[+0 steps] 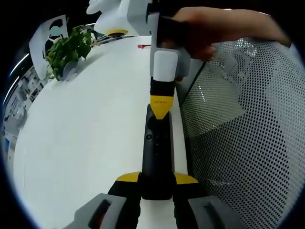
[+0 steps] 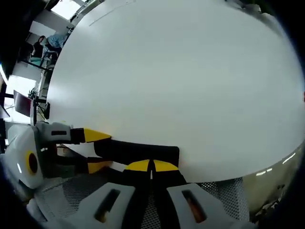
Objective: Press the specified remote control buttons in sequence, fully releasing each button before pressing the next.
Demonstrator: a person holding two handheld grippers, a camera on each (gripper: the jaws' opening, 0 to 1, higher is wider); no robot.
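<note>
The room is bright and evenly lit, and the white table (image 1: 86, 129) takes most of that light, reading nearly blown out across the middle of the right gripper view, where its surface (image 2: 181, 86) shows almost no texture. Shadows are soft and short, a faint grey edge along the black remote (image 1: 157, 157). Strip-light reflections streak the table's lower right rim in the right gripper view. Fisheye bending curves the table edges strongly, and the plant (image 1: 66, 50) near the rim looks squeezed and slightly soft. The mesh chair back (image 1: 238, 124) stays fairly sharp.
</note>
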